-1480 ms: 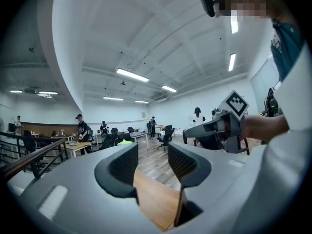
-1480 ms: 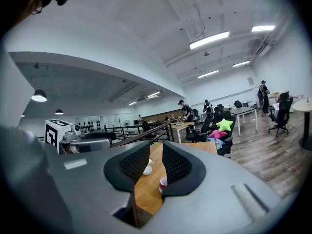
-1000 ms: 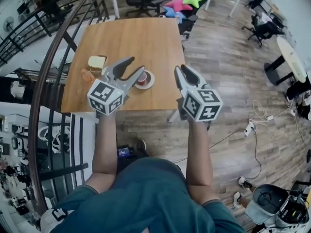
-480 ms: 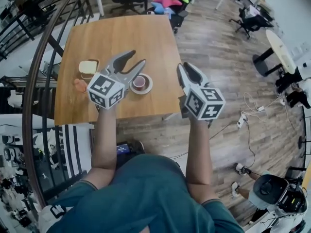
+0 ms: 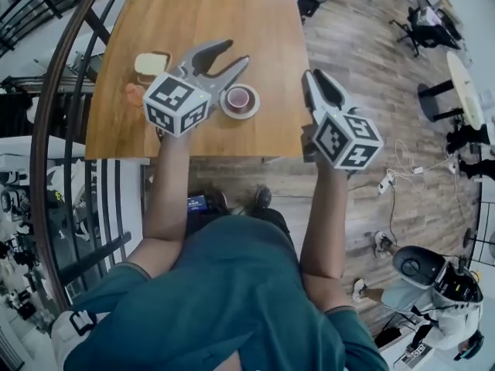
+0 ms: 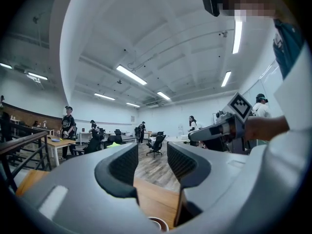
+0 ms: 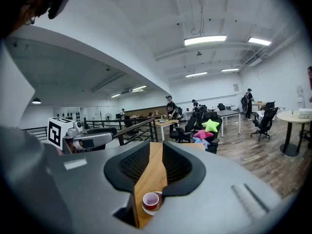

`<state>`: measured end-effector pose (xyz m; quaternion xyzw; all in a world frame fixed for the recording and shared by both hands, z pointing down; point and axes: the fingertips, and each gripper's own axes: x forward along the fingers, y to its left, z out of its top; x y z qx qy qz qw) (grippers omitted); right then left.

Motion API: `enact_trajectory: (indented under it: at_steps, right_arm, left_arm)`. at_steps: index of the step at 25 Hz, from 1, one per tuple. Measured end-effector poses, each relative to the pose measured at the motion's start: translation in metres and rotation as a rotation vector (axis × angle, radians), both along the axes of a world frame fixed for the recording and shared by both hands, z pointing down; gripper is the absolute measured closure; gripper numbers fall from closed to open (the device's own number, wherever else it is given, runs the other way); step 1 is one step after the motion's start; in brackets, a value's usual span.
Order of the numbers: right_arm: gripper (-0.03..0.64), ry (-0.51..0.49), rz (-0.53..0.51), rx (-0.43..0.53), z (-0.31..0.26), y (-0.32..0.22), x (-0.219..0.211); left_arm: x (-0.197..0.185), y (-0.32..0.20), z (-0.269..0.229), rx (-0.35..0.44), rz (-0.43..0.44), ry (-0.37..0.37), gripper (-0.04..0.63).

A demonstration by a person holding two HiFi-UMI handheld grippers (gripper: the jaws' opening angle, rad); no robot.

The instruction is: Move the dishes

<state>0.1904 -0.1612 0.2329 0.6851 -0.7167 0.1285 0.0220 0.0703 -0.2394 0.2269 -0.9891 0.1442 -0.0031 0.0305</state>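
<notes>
On the table (image 5: 193, 22), the cup (image 5: 240, 97) sits between left tongs (image 5: 230, 54) and right tongs (image 5: 313, 77), both parted.

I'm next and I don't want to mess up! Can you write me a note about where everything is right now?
Left gripper: jaws apart, empty, over the table, just beside the cup and saucer, not touching them.
Right gripper: jaws slightly apart, empty, past the table's right edge, over the floor.
Dishes: red cup on its white saucer near the table's front edge; a pale square piece and a small orange thing lie further left.
Done: nothing is gripped yet.
Left: pick up and move the dishes; the cup and saucer look closest to start with.
</notes>
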Motion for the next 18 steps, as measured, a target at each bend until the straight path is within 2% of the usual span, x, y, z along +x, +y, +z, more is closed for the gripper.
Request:
enact_trajectory:
  at_steps: [5, 10, 18]
  right_arm:
    - [0.551, -0.009, -0.067, -0.006, 0.007, -0.033, -0.001]
    - [0.551, -0.026, -0.168, -0.013, 0.022, -0.073, -0.006]
    - [0.551, -0.045, -0.267, -0.062, 0.054, -0.109, -0.011]
  left_arm:
    - [-0.009, -0.019, 0.008, -0.009, -0.061, -0.012, 0.417]
    - [-0.031, -0.039, 0.027, -0.034, -0.172, -0.046, 0.416]
    - [-0.047, -0.053, 0.061, -0.076, -0.281, -0.074, 0.416]
